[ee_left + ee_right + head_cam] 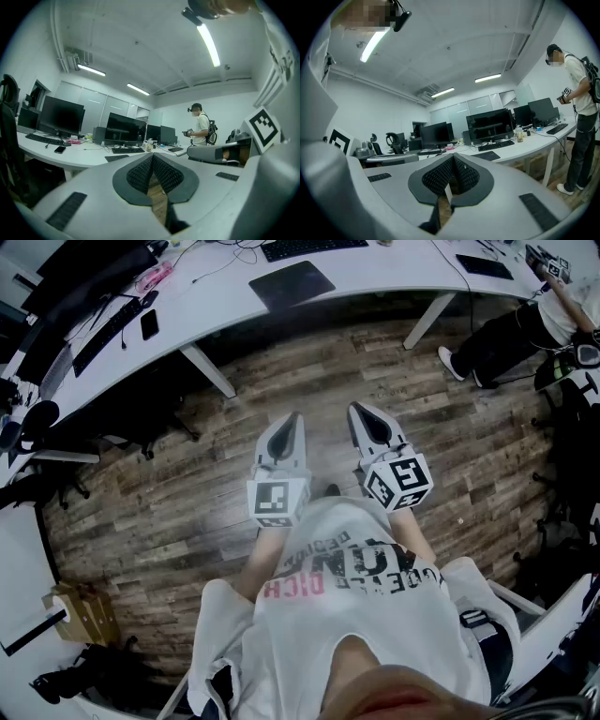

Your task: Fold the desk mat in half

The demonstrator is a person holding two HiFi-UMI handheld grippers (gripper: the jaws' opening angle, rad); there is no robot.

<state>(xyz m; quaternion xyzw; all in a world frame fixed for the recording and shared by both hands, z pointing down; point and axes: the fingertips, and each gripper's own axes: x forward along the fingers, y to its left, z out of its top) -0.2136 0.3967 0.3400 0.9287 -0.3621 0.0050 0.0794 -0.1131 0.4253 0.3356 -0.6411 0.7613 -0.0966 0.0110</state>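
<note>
The dark desk mat (pixel 292 285) lies flat and unfolded on the long white desk (pixel 225 310), well ahead of me across the wooden floor. It also shows as a dark strip on the desk in the left gripper view (pixel 117 158) and the right gripper view (pixel 485 155). My left gripper (pixel 292 418) is held level in front of my body, shut, with nothing between its pads (pixel 140 173). My right gripper (pixel 362 411) is beside it, also shut and empty, with its pads (pixel 465 174) meeting at the tip. Neither gripper is near the mat.
A keyboard (pixel 314 247) sits behind the mat, and a phone (pixel 149 324) and monitors (pixel 89 263) are to the left. Desk legs (pixel 208 371) stand on the floor. Another person (pixel 525 329) stands at the far right. A cardboard box (pixel 80 610) is at the lower left.
</note>
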